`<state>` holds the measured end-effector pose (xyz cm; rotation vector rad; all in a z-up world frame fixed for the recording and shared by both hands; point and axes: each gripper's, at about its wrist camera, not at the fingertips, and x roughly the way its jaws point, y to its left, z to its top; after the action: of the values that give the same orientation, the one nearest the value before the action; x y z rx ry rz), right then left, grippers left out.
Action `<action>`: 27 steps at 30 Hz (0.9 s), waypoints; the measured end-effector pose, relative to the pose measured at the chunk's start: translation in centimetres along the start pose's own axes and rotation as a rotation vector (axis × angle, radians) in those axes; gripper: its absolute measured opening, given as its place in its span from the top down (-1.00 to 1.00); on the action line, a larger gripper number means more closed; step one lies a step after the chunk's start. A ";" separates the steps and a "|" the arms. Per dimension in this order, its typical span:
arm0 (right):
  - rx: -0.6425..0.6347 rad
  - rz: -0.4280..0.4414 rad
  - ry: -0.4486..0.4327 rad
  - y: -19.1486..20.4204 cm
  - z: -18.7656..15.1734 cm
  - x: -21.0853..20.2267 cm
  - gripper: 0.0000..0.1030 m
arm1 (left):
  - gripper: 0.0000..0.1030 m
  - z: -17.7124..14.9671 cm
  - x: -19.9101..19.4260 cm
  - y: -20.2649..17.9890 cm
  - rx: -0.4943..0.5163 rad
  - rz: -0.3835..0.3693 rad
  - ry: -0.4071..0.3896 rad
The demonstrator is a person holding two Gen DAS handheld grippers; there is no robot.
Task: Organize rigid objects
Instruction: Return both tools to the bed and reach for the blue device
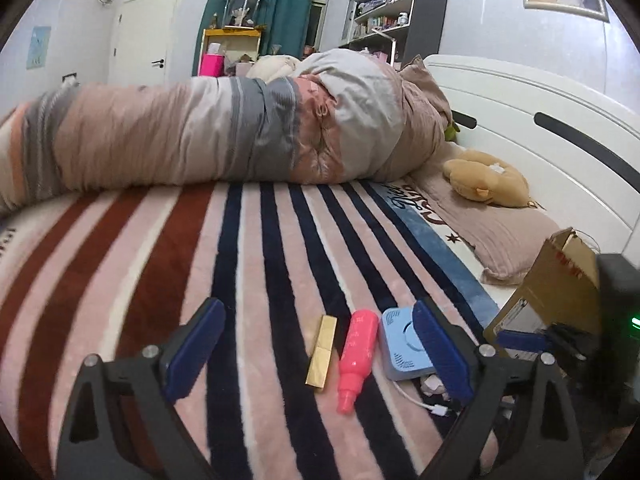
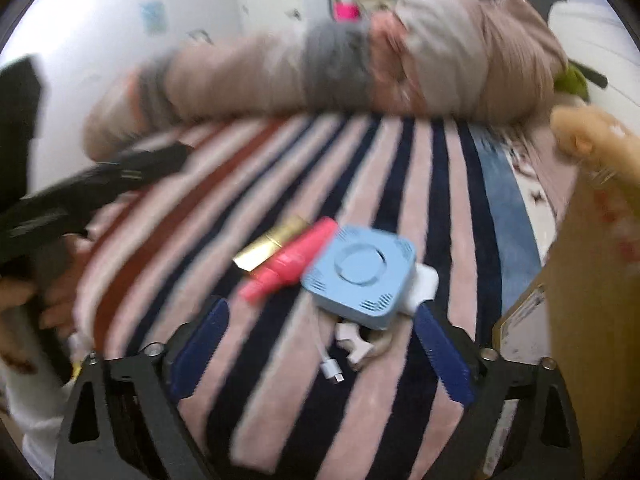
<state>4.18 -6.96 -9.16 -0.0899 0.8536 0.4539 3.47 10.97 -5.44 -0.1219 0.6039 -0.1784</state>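
On the striped bed blanket lie a gold bar-shaped case, a pink spray bottle and a light blue square device side by side. My left gripper is open and empty, its blue pads either side of the gold case and bottle. In the right wrist view the gold case, pink bottle and blue device lie just ahead of my right gripper, which is open and empty. A white cable plug and a small pale piece lie between its pads.
A cardboard box stands at the right, also in the right wrist view. A rolled duvet lies across the bed behind. A plush toy rests on a pillow by the white headboard. The left gripper shows at left.
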 end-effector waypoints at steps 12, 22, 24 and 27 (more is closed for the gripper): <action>0.023 -0.139 0.139 -1.2 1.9 9.8 -0.90 | -0.82 -2.6 3.1 2.1 -0.043 0.068 0.052; -0.063 0.027 0.059 -0.6 0.7 7.2 -0.73 | -0.82 -2.7 3.1 1.8 -0.029 0.044 0.052; -0.099 0.128 0.073 0.0 -0.1 6.2 -0.72 | -0.82 -2.7 2.7 2.0 -0.043 0.031 0.044; -0.162 0.228 0.113 1.1 -1.1 5.5 -0.65 | -0.82 -2.7 2.5 2.4 -0.067 0.007 0.037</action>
<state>6.02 -4.37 -13.88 -0.1696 0.9412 0.7377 4.23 12.61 -9.38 -0.1821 0.6471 -0.1541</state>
